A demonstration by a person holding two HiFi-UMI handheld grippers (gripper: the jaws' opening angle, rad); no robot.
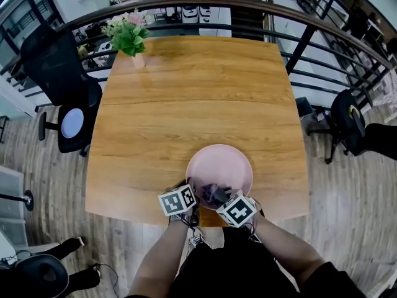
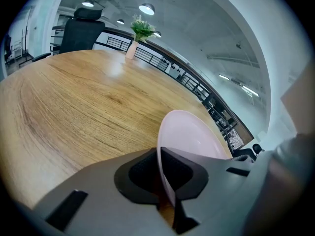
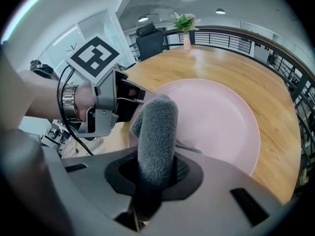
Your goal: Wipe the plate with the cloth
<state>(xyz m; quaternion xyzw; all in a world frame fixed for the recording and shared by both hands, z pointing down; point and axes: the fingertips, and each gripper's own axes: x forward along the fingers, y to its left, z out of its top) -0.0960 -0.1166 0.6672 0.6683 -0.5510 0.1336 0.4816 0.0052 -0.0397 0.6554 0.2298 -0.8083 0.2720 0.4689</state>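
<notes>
The left claw [image 2: 165, 188] is clenched on the rim of the pink plate [image 2: 194, 134], which is at the near edge of the wooden desk [image 2: 74, 102]. The right claw [image 3: 153, 181] grasps the grey cloth [image 3: 157, 132] over the plate's inside.

plate [image 1: 231, 159]: on the surface [image 1: 186, 98], at its near edge
flowers [image 1: 127, 36]: far left corner, well apart from plate
cloth [image 3: 157, 127]: over plate's near part, in right tool [image 3: 155, 173]
left tool [image 2: 165, 181]: on plate's near-left rim
</notes>
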